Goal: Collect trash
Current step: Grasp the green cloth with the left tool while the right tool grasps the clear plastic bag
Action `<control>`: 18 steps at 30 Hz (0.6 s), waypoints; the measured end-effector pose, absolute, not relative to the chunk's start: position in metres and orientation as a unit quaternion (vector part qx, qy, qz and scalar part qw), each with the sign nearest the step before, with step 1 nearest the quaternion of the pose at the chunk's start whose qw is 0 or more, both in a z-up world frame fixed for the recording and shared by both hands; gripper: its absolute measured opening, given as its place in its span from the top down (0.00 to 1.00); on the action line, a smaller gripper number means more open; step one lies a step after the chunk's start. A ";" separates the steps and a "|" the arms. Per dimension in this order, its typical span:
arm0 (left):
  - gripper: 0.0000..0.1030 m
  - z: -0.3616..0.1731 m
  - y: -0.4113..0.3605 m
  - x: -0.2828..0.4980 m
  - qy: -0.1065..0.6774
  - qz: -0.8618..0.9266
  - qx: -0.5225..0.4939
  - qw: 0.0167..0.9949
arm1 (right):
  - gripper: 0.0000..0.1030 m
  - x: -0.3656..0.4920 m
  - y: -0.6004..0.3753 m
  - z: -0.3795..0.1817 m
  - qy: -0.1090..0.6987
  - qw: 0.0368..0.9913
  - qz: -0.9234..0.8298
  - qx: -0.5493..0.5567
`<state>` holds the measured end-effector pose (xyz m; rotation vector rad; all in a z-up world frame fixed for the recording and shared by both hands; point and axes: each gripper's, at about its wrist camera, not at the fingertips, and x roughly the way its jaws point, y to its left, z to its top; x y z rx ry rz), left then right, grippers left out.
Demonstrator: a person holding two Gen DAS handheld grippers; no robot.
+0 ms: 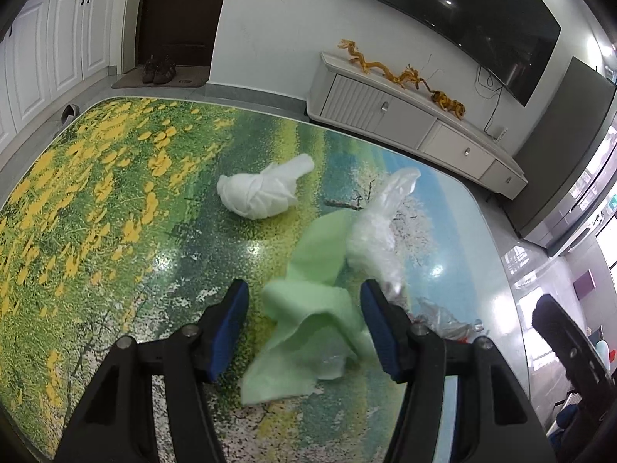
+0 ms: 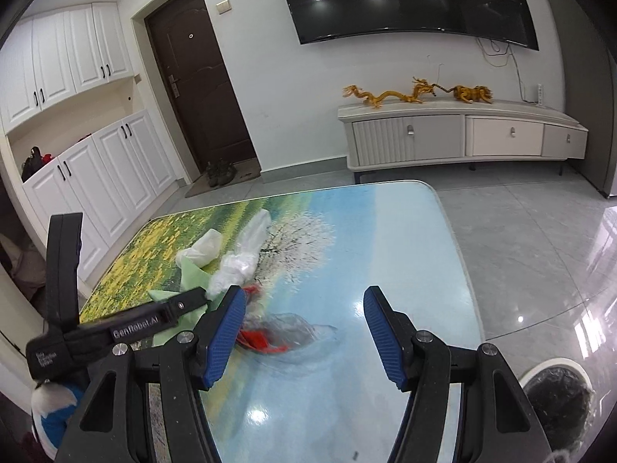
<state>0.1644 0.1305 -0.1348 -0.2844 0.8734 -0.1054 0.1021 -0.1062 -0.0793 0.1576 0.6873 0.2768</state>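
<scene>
Left wrist view: left hand-held gripper (image 1: pixel 304 324) pointed steeply down at the worktop (image 1: pixel 115 200), jaws spread, blue pads on either side of a crumpled green cloth (image 1: pixel 308 308). Pads were not pressing on the cloth; a gap showed at the left pad, while the right pad sat just beside the cloth's edge. A clear plastic bag (image 1: pixel 380 227) lay touching the cloth on its far right side. A knotted white wad (image 1: pixel 262 193) sat farther out on the worktop, apart from the cloth. A crumpled clear wrapper with red (image 1: pixel 443 320) lay just right of the right pad.

Right wrist view: right hand-held gripper (image 2: pixel 304 332) angled down over the worktop's blue-printed part, jaws spread, nothing between the pads. The red-and-clear wrapper (image 2: pixel 277 332) lay just beside its left pad, blurred; contact could not be told. The left hand-held gripper's black body crossed in from the left, over the green cloth (image 2: pixel 193 274). A white bin with a black liner (image 2: pixel 555 397) stood on the floor at lower right, below the worktop edge.
</scene>
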 end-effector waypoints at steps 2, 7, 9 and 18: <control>0.53 -0.135 0.133 0.164 0.415 -0.050 -0.137 0.898 | 0.41 0.109 -0.101 -0.082 0.339 0.927 0.143 0.078; 0.60 -0.136 0.152 0.171 0.408 -0.041 -0.159 0.898 | 0.41 0.128 -0.084 -0.088 0.351 0.919 0.161 0.078; 0.61 -0.136 0.162 0.172 0.403 -0.035 -0.173 0.898 | 0.41 0.138 -0.074 -0.089 0.355 0.916 0.171 0.077; 0.62 -0.136 0.177 0.173 0.394 -0.030 -0.189 0.899 | 0.44 0.184 -0.027 -0.103 0.404 0.893 0.188 0.058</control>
